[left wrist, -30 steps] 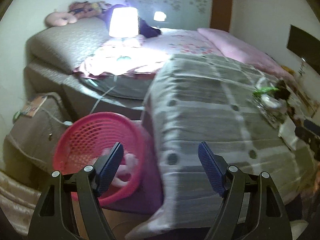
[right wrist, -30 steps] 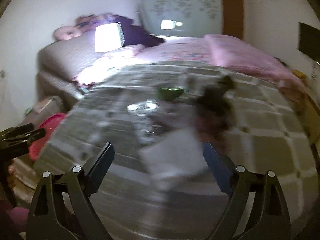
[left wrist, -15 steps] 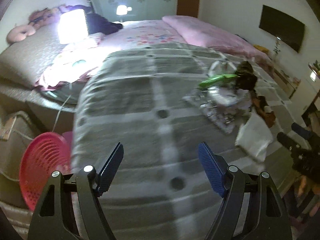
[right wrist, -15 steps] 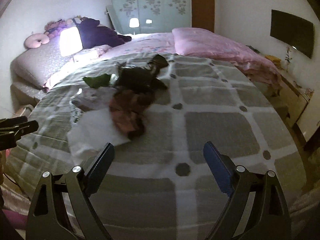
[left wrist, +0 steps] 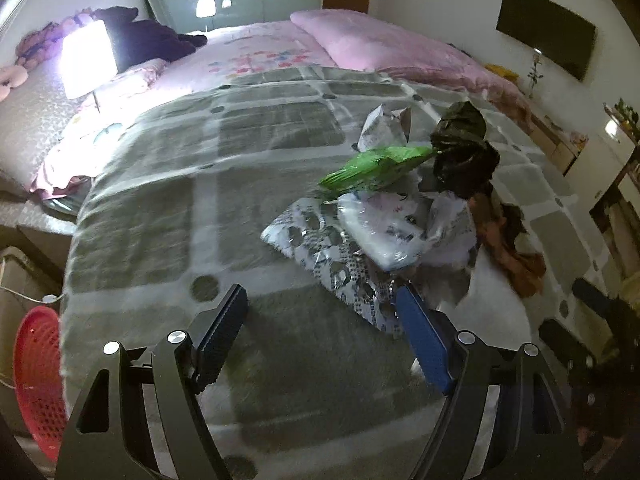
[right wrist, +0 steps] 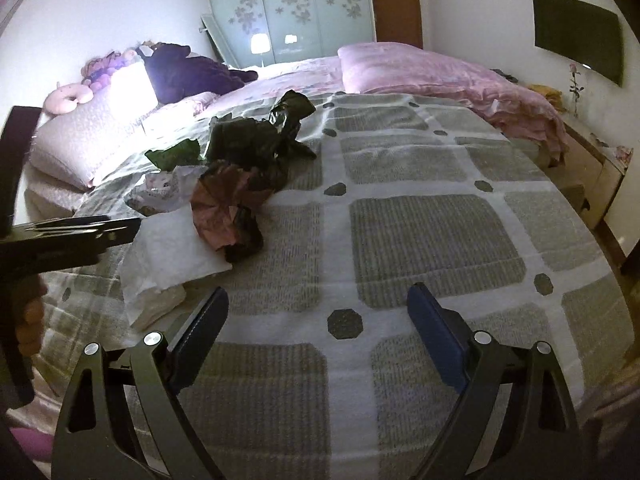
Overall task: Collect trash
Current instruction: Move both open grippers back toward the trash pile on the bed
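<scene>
— left gripper point(left wrist: 322, 326)?
— jaws spread, holding nothing, just before the trash pile point(left wrist: 400, 208) on the checked blanket point(left wrist: 160, 216).
— right gripper point(right wrist: 318, 322)?
— also spread and free – trash is to its left, a red basket point(left wrist: 38, 380) low beside the bed.

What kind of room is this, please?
Most likely a bedroom in a home. A large bed with a checked grey blanket fills the view, a lit lamp stands beside the pillows, and a wardrobe with sliding flowered doors lines the far wall.
</scene>
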Motion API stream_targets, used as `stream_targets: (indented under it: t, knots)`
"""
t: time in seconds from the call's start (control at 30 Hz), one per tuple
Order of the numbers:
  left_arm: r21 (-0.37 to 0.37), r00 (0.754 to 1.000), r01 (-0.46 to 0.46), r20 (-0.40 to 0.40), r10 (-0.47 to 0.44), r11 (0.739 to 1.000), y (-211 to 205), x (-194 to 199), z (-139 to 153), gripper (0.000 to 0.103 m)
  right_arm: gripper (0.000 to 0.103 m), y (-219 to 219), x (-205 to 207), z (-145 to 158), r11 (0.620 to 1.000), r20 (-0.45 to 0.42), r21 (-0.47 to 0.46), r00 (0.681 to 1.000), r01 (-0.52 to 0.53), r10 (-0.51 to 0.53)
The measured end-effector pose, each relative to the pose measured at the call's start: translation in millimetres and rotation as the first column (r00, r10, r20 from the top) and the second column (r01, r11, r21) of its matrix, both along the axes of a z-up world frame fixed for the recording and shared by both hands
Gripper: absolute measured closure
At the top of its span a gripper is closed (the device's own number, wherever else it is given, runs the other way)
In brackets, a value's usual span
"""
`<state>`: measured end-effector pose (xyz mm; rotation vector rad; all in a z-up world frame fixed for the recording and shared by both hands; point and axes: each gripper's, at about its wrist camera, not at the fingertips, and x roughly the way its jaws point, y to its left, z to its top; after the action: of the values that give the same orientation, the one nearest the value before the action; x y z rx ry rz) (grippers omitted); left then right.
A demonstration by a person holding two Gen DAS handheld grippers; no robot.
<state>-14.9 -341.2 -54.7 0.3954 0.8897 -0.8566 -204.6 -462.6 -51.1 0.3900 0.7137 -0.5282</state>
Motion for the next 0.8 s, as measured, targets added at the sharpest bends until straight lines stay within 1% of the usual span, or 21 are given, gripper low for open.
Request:
stream_targets:
  t: [0.2,0.33,0.4,0.47,0.63,0.8]
  knots:
    - [-0.017,1.0,0.015,-0.022,-0.016,1.0,-17.1,-0.9,4.7,0.029,0.014,2.2,0.6,-0.9,1.0,-0.003,-0.017,1.0,-0.004,0.004]
    - [-0.002,1.0,0.014,-0.025,-0.014,1.0,-28.2,0.7,-0.7,0.029,0.013,2.6,0.3,-0.8,1.0,0.003,-0.017,1.0,-0.007,0.007]
    - [0.002,1.0,0.006,0.007,-0.006,1.0,-32.5,1.2,-1.8,0.029,0.012,3.6,0.0,-0.6,1.0,0.003,-0.019,1.0,-0.008,0.008]
    - [0.004,1.0,0.009,0.016,-0.009,1.0,-34.1,1.4,-1.9,0.029,0.012,3.6,-0.5,-0.4,1.0,0.004,-0.018,1.0,-0.011,0.011]
    - [0.003,1.0,0.013,0.02,-0.013,1.0,-24.7,4.8,-2.0,0.029,0.012,2.9,-1.0,-0.1,1.0,0.011,-0.012,1.0,-0.012,0.012]
    - [0.0,1.0,-0.002,0.027,0.002,1.0,-1.5,13.1,-1.6,0.029,0.012,3.6,-0.1,-1.0,1.0,0.01,-0.018,1.0,-0.011,0.011]
